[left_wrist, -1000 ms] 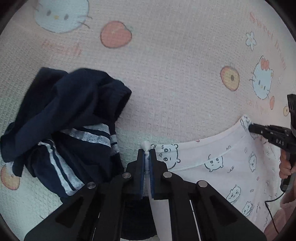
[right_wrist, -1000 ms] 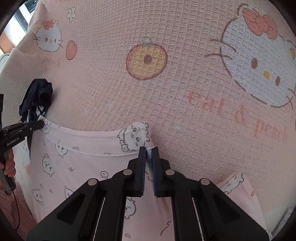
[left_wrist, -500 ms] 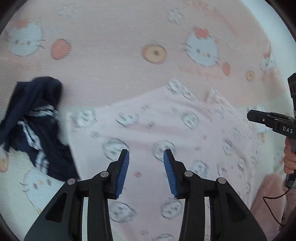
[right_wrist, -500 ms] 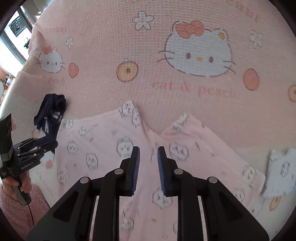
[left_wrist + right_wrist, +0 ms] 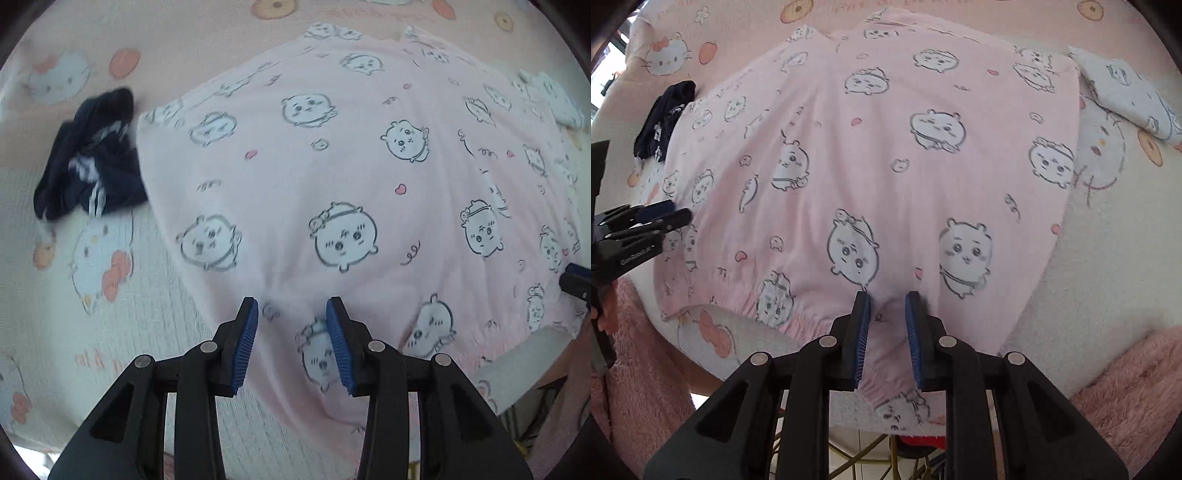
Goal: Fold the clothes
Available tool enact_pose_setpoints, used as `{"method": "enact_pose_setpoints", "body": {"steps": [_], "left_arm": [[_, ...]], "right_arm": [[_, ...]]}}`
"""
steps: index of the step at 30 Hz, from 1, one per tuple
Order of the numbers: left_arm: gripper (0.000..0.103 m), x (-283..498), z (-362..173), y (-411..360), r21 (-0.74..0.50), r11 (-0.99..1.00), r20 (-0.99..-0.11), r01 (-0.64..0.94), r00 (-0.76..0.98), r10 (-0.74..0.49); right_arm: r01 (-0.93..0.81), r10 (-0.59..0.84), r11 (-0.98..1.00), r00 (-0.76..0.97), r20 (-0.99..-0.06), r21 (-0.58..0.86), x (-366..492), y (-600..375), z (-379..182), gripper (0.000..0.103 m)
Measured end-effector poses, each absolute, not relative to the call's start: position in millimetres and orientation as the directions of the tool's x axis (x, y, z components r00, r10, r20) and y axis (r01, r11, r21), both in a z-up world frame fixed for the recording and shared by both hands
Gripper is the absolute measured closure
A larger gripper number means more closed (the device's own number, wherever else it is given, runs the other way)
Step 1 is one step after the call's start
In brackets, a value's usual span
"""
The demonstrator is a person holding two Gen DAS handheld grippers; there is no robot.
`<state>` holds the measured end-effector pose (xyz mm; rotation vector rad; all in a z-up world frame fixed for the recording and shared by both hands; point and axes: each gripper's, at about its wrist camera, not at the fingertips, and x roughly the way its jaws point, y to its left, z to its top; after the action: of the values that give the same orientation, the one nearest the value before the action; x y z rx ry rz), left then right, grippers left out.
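Note:
A pink garment printed with cartoon faces lies spread flat on the Hello Kitty blanket. Its elastic hem is at the near edge. My left gripper hovers open over the garment's near left part, with nothing between its blue pads. My right gripper is open by a narrower gap just above the gathered hem, and its pads do not pinch the cloth. In the right wrist view the left gripper shows at the garment's left edge. The right gripper's tip shows at the far right of the left wrist view.
A crumpled navy garment with white stripes lies just left of the pink one. A folded white printed piece sits at the far right. Pink fluffy fabric borders the blanket's near edge, where the surface drops off.
Both grippers were shut on the pink garment's far corners. They let go, opened and drew back to its near hem. The garment now lies flat.

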<state>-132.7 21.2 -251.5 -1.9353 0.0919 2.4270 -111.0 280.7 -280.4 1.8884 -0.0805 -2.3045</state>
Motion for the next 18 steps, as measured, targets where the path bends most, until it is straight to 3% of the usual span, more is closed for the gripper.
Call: {"method": "enact_pose_setpoints", "body": {"steps": [3,5,9,13,18], "left_arm": [[0.063,-109,-245,11,-0.163,-0.986,-0.961,0.018,-0.229,0.155],[0.063,-96,-253,11,-0.14,-0.989,-0.967,0.057,-0.221,0.124],[0.063,-78,-255,-1,-0.123,-0.983,-0.968,0.134,-0.233,0.089],[0.063,-59,-235,-24,-0.229,-0.944,-0.937,0.239,-0.318,0.147],[0.063,-42,-248,-37,-0.313,-0.897,-0.935,0.311,-0.266,0.234]], "right_arm": [[0.083,-0.184,-0.982,-0.26,-0.948,0.168,-101,283,-264,0.083],[0.09,-0.212,-0.977,-0.271,-0.939,0.194,-95,282,-261,0.082],[0.044,-0.138,-0.99,-0.205,-0.969,0.131,-78,291,-281,0.082],[-0.101,-0.184,-0.972,-0.228,-0.956,0.211,-63,327,-275,0.082],[-0.215,-0.206,-0.945,-0.194,-0.959,0.247,-55,353,-281,0.081]]}}
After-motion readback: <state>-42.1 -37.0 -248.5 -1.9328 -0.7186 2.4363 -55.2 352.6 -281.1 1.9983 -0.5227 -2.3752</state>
